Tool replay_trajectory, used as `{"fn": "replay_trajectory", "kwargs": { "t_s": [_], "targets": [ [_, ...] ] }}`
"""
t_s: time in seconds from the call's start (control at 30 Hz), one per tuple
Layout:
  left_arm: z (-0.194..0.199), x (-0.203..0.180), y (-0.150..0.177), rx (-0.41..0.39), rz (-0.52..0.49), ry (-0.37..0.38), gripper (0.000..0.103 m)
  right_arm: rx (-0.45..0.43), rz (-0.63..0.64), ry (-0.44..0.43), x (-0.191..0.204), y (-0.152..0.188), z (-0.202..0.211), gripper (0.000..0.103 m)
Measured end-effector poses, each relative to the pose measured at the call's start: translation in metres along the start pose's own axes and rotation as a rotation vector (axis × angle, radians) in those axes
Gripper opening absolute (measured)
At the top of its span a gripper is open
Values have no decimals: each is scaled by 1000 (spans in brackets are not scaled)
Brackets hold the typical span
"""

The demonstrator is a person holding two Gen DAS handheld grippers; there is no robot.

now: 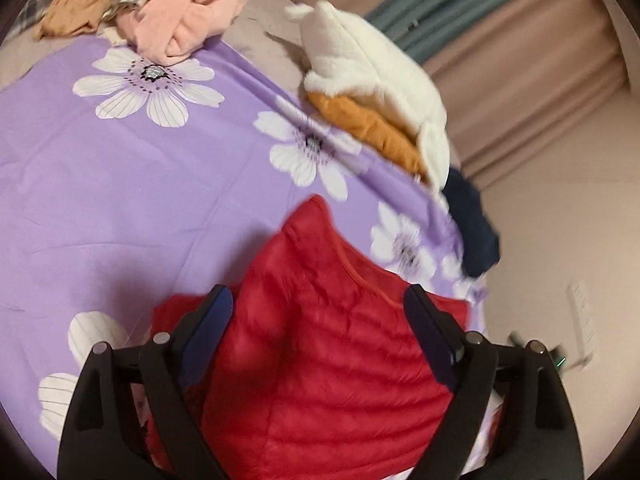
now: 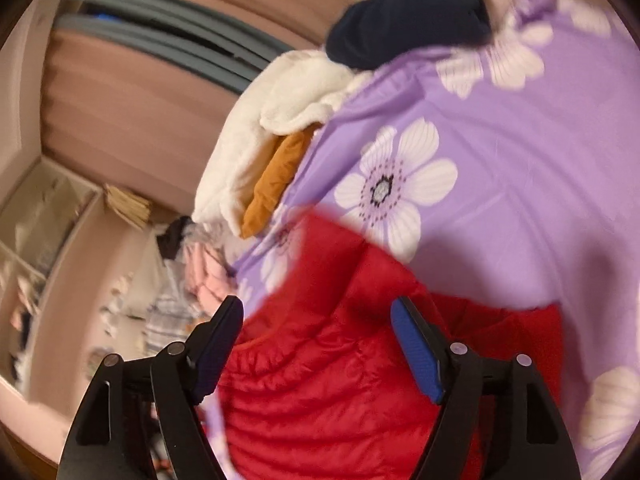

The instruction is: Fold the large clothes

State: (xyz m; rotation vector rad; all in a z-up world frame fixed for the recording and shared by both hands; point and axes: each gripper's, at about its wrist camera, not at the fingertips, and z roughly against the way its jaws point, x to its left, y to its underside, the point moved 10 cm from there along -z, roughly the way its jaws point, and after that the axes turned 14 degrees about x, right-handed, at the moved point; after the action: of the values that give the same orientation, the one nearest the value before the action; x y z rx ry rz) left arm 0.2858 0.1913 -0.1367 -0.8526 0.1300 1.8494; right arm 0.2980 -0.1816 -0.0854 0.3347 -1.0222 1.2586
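Observation:
A red quilted puffer jacket lies on a purple flowered bedsheet. My left gripper is open just above the jacket, its fingers apart on either side of the fabric, holding nothing. In the right wrist view the same red jacket lies on the sheet. My right gripper is open over it and empty. Both views are blurred.
A white fleece garment over a mustard one and a dark navy one lie at the bed's far edge. Pink clothes are piled at the far corner. Curtains and shelves stand beyond the bed.

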Motion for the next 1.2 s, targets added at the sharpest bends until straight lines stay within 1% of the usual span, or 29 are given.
{"fn": "replay_trajectory", "kwargs": {
  "t_s": [0.03,0.07,0.13,0.17,0.27,0.33,0.37,0.43,0.5,0.63,0.77,0.83,0.9,0.97,1.03,1.2],
  "targets": [
    [-6,-2,9,18,-27,-36,88,1,26,22,3,1,-2,76],
    [-10,-1,14,26,-44,-52,88,5,62,54,6,3,-5,76],
    [-24,-7,30,52,-121,-117,88,27,156,149,11,10,-14,76],
    [-30,-8,34,57,-145,-138,88,48,215,210,14,18,-22,76],
    [-50,-17,57,79,-285,-239,87,101,333,324,12,40,-41,76],
    [-61,-18,65,84,-346,-289,87,124,388,383,6,50,-53,76],
    [-69,-17,71,88,-387,-335,87,137,408,413,2,54,-58,76],
    [-82,-9,74,96,-429,-410,88,162,442,490,-10,62,-71,76],
    [-92,-2,76,101,-450,-446,88,164,469,538,-19,65,-78,76],
    [-102,8,81,102,-464,-477,88,173,470,556,-28,67,-82,76],
    [-104,8,84,99,-458,-482,88,179,440,544,-33,67,-84,77],
    [-103,6,84,101,-449,-486,88,177,433,554,-30,69,-83,77],
    [-98,3,86,100,-437,-499,87,167,425,565,-25,72,-77,77],
    [-89,-6,92,83,-450,-498,87,151,428,556,-15,76,-67,77],
    [-81,-13,99,65,-470,-496,87,130,453,523,-1,83,-56,77],
    [-68,-34,125,19,-516,-472,87,87,536,503,25,109,-34,77]
  ]
}}
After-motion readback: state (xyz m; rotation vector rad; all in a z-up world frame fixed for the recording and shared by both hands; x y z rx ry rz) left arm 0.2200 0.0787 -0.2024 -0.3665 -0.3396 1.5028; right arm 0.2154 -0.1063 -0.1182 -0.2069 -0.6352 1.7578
